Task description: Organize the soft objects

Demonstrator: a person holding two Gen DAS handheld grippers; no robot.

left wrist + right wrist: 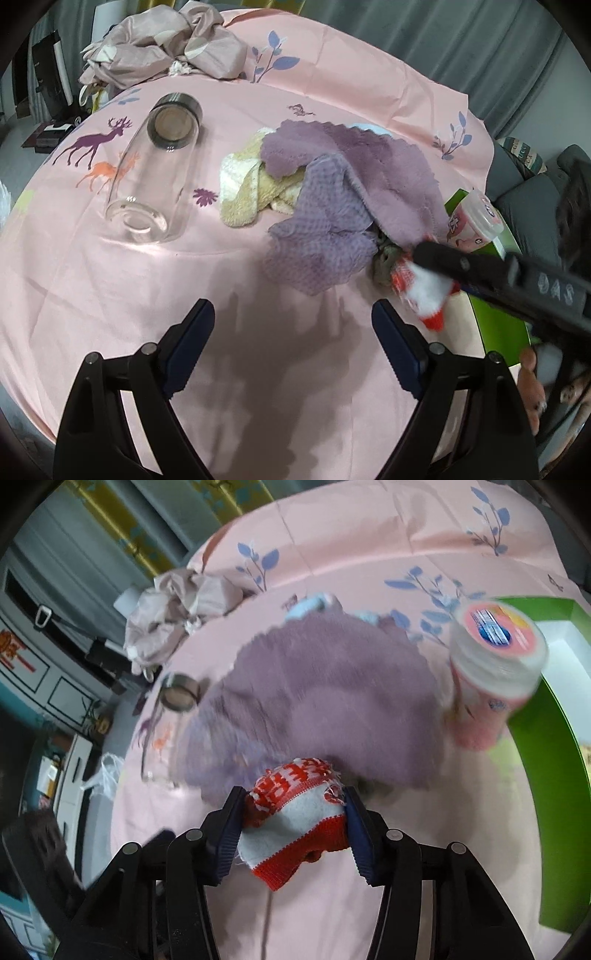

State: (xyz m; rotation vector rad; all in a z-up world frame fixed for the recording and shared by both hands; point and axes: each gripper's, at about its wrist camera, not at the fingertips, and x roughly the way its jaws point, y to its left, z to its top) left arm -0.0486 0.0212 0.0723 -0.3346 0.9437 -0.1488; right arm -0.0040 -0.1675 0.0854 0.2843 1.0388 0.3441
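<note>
A heap of cloths lies mid-table: a fluffy purple cloth [369,166] [325,701], a purple waffle cloth [325,229], a cream and yellow towel [247,184] and a bit of light-blue fabric [310,603]. At the heap's near right edge is a red-and-white knitted sock [424,291] [295,812]. My right gripper [293,797] has both pads against the sock's sides, just above the pink tablecloth [332,904]. One of its black fingers [461,264] crosses the left wrist view. My left gripper [293,308] hovers open over bare cloth in front of the heap, holding nothing.
A clear glass bottle [155,170] lies on its side at the left. A pink-labelled plastic cup [495,664] leans beside a green box [546,775] on the right. Crumpled beige fabric [166,44] sits at the far edge. A hand [532,384] shows at lower right.
</note>
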